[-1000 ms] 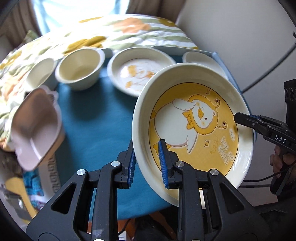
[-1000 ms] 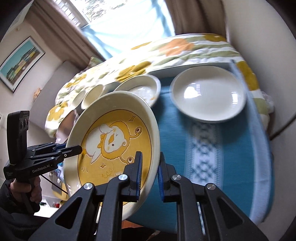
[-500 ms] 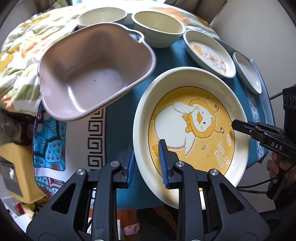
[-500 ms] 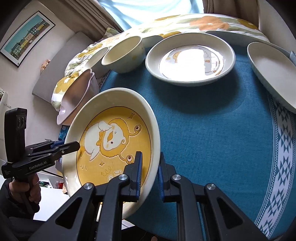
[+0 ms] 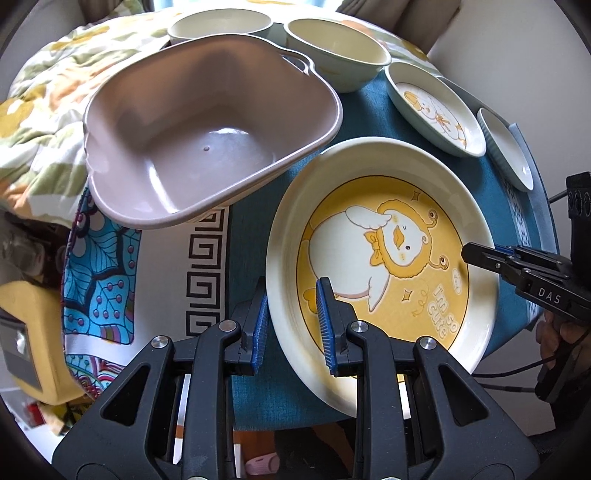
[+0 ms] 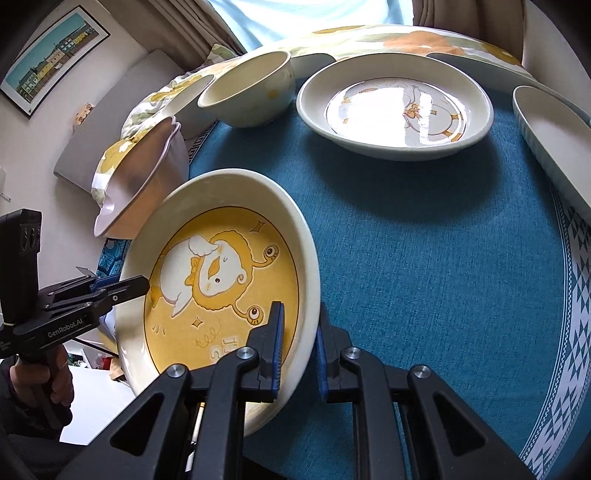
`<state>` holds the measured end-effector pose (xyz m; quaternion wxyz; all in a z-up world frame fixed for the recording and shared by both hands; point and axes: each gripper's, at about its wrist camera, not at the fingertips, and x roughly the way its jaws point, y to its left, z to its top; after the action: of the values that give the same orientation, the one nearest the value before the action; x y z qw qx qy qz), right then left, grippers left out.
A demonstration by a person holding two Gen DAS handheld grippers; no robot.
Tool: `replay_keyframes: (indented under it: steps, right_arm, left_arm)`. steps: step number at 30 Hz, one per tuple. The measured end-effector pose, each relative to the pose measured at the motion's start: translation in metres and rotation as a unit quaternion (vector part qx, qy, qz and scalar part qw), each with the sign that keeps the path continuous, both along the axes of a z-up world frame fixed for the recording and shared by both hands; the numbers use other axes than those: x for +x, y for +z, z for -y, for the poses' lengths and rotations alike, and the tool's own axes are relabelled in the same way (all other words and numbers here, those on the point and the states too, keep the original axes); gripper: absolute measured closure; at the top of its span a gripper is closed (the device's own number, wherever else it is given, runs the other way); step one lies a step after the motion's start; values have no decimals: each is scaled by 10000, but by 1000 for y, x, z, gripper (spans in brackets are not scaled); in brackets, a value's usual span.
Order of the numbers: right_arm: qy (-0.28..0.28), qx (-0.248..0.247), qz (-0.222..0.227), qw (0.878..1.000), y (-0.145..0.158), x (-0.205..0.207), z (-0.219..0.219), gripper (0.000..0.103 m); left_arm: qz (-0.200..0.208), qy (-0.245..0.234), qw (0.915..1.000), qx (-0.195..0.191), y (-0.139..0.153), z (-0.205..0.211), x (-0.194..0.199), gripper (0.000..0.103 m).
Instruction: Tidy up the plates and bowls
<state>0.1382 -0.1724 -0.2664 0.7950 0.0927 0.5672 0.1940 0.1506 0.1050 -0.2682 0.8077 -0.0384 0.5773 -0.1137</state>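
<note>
**Between both grippers, one plate**

At lower centre of each wrist view, the yellow duck plate (image 5: 384, 266) hangs tilted above the blue worktop (image 6: 424, 266), left hand-held gripper (image 5: 291, 325) and right hand-held gripper (image 6: 299, 347) clamped on opposite rims; the duck dish (image 6: 395, 107) lies upper right, nearer the right.

white dish (image 6: 550, 136): cut off at right edge | pink basin (image 6: 140, 184): partly behind yellow plate (image 6: 221, 280)

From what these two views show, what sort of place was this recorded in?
Most likely a home living or dining room: a table with a teal cloth holding household dishes, a framed picture on the wall, and a curtained window behind.
</note>
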Motion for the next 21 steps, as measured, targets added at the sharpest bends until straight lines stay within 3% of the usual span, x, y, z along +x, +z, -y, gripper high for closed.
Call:
replay_keyframes:
  steps: [8, 10, 12, 18, 19, 20, 21]
  right_arm:
    - [-105, -40, 18, 9999, -2, 0, -5, 86]
    - [-80, -26, 11, 10000, -2, 0, -7, 77]
    - [-42, -44, 7, 10000, -2, -1, -10, 52]
    - [-15, -108, 47, 9999, -2, -3, -17, 50]
    - [-17, -122, 56, 9999, -2, -4, -18, 50]
    - [-23, -122, 63, 9999, -1, -4, -18, 50]
    - [-30, -122, 69, 9999, -1, -4, -18, 50]
  left_arm:
    - [34, -39, 9996, 295, 0, 13, 2, 82]
    - [28, -49, 9993, 363, -1, 17, 3, 82]
    - [26, -70, 9990, 446, -2, 20, 4, 82]
    - [-67, -112, 9991, 414, -7, 21, 7, 77]
    - [-85, -112, 9992, 363, -8, 21, 7, 75]
    - [-99, -109, 9992, 367, -8, 21, 7, 66]
    - [-82, -105, 9991, 406, -9, 22, 7, 44]
